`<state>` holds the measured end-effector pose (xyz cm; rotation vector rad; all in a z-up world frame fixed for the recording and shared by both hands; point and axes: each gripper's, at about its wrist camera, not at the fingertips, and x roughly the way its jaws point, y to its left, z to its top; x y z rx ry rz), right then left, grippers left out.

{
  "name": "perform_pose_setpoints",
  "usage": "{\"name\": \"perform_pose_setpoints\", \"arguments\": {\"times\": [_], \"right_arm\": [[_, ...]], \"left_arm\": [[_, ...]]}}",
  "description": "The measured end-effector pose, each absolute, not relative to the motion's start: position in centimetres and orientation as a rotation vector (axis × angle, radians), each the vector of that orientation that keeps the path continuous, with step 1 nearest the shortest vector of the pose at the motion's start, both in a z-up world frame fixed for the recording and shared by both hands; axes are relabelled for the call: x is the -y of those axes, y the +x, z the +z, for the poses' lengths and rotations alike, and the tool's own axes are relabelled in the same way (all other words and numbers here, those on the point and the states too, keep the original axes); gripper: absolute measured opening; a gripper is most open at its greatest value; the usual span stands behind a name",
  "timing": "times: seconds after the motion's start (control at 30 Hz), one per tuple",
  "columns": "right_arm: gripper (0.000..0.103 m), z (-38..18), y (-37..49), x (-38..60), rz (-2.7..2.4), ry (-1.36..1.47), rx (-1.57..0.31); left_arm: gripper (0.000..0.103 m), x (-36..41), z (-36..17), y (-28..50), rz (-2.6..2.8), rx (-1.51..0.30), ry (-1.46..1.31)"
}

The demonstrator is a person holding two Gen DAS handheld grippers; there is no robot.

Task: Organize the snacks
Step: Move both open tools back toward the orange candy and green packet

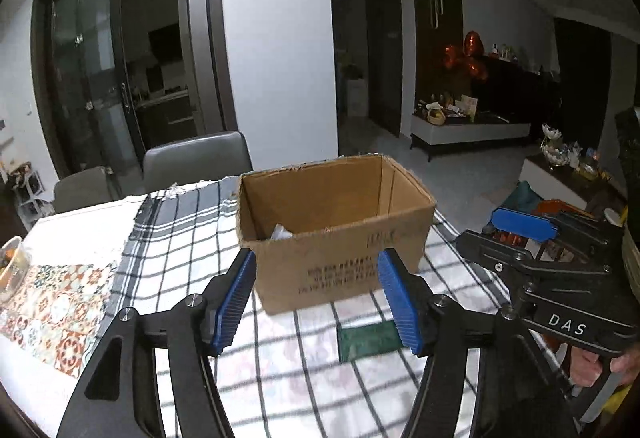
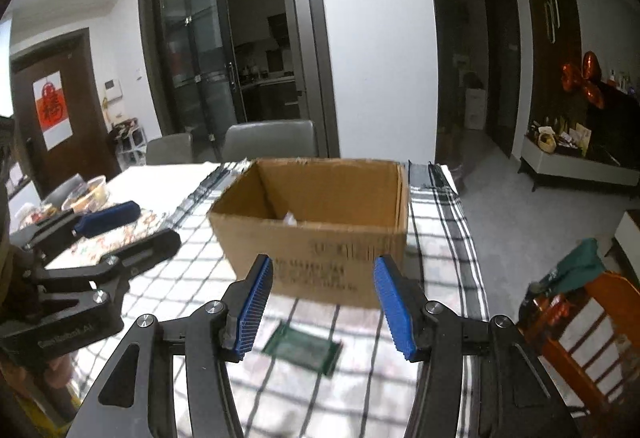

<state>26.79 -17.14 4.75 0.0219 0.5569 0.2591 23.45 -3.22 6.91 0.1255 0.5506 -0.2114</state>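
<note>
An open cardboard box (image 1: 340, 238) stands on the checked tablecloth (image 1: 180, 238); a white packet (image 1: 282, 232) lies inside it. It also shows in the right wrist view (image 2: 320, 234), with the white packet (image 2: 290, 219) inside. A flat green snack packet (image 1: 366, 340) lies on the cloth in front of the box, also in the right wrist view (image 2: 304, 350). My left gripper (image 1: 318, 302) is open and empty above the packet's near side. My right gripper (image 2: 324, 306) is open and empty, just above the packet; it shows at the right of the left wrist view (image 1: 512, 230).
Grey chairs (image 1: 196, 160) stand behind the table. A bowl of food (image 1: 10, 270) sits at the left edge on a patterned mat (image 1: 56, 310). An orange wooden chair (image 2: 592, 338) with a green bag stands right of the table. Food containers (image 2: 86, 194) sit far left.
</note>
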Motion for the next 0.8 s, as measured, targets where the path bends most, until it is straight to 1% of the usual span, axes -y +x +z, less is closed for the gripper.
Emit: {"name": "perform_pose_setpoints", "arguments": {"times": [0.3, 0.73, 0.8], "right_arm": [[0.054, 2.8, 21.8, 17.0, 0.259, -0.013, -0.575], [0.053, -2.9, 18.6, 16.6, 0.301, -0.009, -0.708], [0.046, -3.9, 18.4, 16.7, 0.308, -0.003, -0.737]], "left_arm": [[0.070, 3.3, 4.6, 19.2, -0.211, -0.582, 0.138], [0.070, 3.8, -0.2, 16.5, -0.242, -0.696, 0.154], [0.070, 4.0, -1.1, 16.3, -0.241, -0.713, 0.162]]}}
